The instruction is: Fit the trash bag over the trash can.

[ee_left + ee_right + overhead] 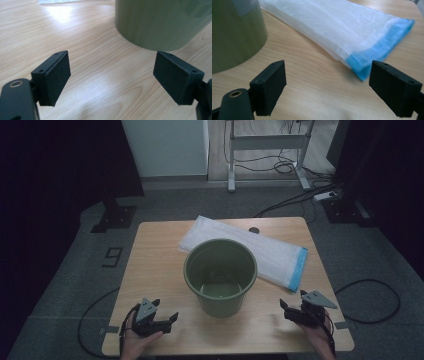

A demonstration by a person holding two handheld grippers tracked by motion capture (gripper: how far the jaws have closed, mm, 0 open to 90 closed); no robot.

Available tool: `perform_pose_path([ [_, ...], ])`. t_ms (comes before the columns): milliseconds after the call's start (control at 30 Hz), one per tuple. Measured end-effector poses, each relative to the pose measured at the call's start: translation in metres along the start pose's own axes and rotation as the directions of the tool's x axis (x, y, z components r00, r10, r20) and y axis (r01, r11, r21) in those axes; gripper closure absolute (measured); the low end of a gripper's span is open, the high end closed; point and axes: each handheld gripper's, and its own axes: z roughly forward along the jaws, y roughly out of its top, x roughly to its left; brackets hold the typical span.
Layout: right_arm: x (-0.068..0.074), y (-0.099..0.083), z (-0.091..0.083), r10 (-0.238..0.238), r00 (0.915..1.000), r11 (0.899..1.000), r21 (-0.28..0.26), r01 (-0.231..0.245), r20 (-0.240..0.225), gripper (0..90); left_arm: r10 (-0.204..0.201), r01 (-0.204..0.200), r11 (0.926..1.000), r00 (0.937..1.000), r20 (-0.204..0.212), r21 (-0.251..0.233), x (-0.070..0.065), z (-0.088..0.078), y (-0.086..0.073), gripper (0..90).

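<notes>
The left tool (159, 319) sits low over the near left part of the counter (150, 265), its jaws spread wide with nothing between them but bare wood. In the left gripper view the green bucket (160, 22) stands just ahead and to the right of the jaws, apart from both, its wall blocking the way forward on that side. The right tool (294, 309) hovers over the near right part of the counter, jaws likewise wide apart and holding nothing.

The bucket (220, 275) stands upright in the middle of the counter, between the two tools and a little farther out, open at the top. Behind it lies a flat white plastic bag (280, 255) with a blue edge, running slantwise from the far middle toward the right side; the bucket hides part of it. In the right gripper view the bag's blue end (382, 50) lies just ahead of the jaws, with the bucket to their left.

Bare wood lies open to the left of the bucket and along the near edge. The right tool is close to the counter's right edge. Cables (370, 300) trail over the grey floor around the counter.
</notes>
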Motion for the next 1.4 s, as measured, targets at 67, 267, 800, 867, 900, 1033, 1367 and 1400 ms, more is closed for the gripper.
perform_pose_path([
  [67,0.001,0.006,0.006,-0.008,1.0,1.0,0.0,0.008,-0.001,14.0,-0.018,0.018,0.9998,0.9998,0.0,0.0,0.003,-0.001,-0.003,14.1],
  [267,0.009,0.022,0.036,-0.028,0.9984,0.999,0.042,0.03,-0.05,15.2,-0.035,0.035,0.9993,0.9992,-0.021,0.016,0.007,-0.003,-0.01,14.0],
  [800,0.005,0.06,0.119,-0.018,0.9964,0.983,0.179,0.033,-0.083,20.0,-0.094,0.095,0.9952,0.995,-0.031,0.022,0.017,-0.004,-0.025,14.2],
  [867,0.005,0.06,0.123,-0.004,0.9968,0.981,0.192,0.02,-0.08,20.9,-0.095,0.096,0.9952,0.995,-0.032,0.023,0.018,-0.005,-0.026,14.2],
  [900,0.005,0.059,0.125,-0.004,0.9969,0.981,0.196,0.019,-0.079,21.9,-0.095,0.096,0.9951,0.995,-0.031,0.022,0.018,-0.005,-0.026,14.3],
  [1033,0.007,0.058,0.129,-0.022,0.9977,0.975,0.219,0.035,-0.064,22.7,-0.098,0.099,0.995,0.9946,-0.033,0.016,0.021,-0.006,-0.026,14.2],
  [1367,0.008,0.05,0.134,-0.034,0.9987,0.966,0.255,0.043,-0.039,27.0,-0.12,0.12,0.9928,0.9918,-0.045,-0.001,0.023,-0.008,-0.028,14.3],
  [1400,0.007,0.049,0.135,-0.035,0.9987,0.965,0.259,0.044,-0.038,27.5,-0.119,0.119,0.9928,0.9917,-0.047,-0.001,0.023,-0.008,-0.028,14.3],
])
